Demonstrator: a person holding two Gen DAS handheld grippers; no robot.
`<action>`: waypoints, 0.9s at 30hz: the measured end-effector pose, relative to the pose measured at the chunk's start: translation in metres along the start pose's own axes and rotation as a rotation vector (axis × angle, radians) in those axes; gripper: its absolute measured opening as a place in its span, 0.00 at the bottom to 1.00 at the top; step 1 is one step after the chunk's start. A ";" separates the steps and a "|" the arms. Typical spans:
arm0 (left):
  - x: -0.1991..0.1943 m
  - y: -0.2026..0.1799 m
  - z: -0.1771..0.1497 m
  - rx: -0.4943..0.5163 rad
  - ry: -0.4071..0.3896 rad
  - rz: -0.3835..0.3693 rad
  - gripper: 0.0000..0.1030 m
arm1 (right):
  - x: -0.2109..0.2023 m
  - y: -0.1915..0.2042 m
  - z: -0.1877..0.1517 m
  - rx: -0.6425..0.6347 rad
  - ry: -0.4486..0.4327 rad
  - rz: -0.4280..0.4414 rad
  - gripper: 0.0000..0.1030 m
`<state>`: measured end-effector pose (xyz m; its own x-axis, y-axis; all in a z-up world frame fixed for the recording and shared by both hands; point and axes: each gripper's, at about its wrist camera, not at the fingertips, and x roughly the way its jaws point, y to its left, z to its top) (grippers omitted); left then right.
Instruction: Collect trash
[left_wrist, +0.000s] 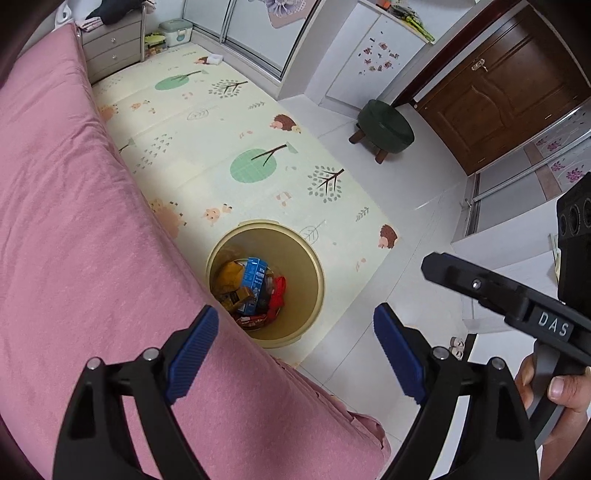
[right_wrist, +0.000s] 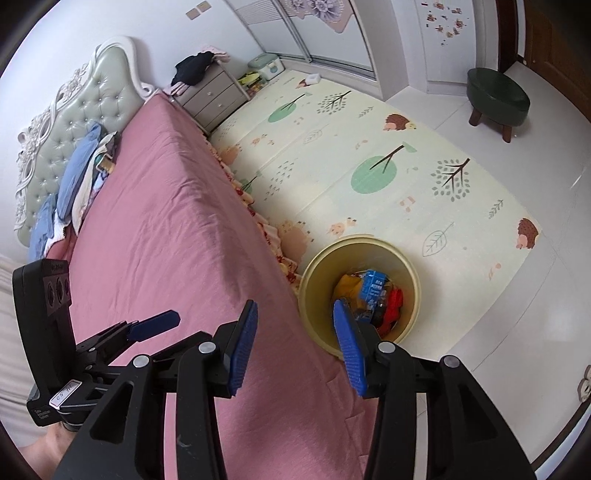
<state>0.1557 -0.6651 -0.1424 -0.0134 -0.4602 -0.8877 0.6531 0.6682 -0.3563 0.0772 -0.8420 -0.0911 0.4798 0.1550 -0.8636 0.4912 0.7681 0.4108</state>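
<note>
While above bed edge: both grippers empty
Left gripper (left_wrist: 295, 350): jaws wide, over pink bed (left_wrist: 74, 240) edge
Right gripper (right_wrist: 295, 347): jaws wide
Trash bin (left_wrist: 317, 280): 12 o'clock, wrappers inside, against bed side
Free floor: 2 o'clock

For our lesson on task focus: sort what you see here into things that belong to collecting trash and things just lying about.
Belongs to the job:
bin
trash inside it
left gripper, open
right gripper, open

Just lying about:
stool
clothes on the bed
drawers
mat
</note>
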 end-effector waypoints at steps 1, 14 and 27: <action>-0.002 0.001 -0.001 -0.001 -0.003 0.003 0.83 | -0.001 0.004 -0.002 -0.001 -0.002 0.003 0.42; -0.055 0.069 -0.065 -0.148 -0.046 0.099 0.83 | 0.011 0.081 -0.051 -0.117 0.085 0.061 0.42; -0.104 0.173 -0.185 -0.432 -0.034 0.191 0.83 | 0.056 0.184 -0.147 -0.287 0.254 0.115 0.42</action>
<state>0.1302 -0.3933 -0.1652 0.1060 -0.3196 -0.9416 0.2660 0.9215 -0.2829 0.0872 -0.6004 -0.1068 0.3073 0.3708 -0.8764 0.2048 0.8736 0.4415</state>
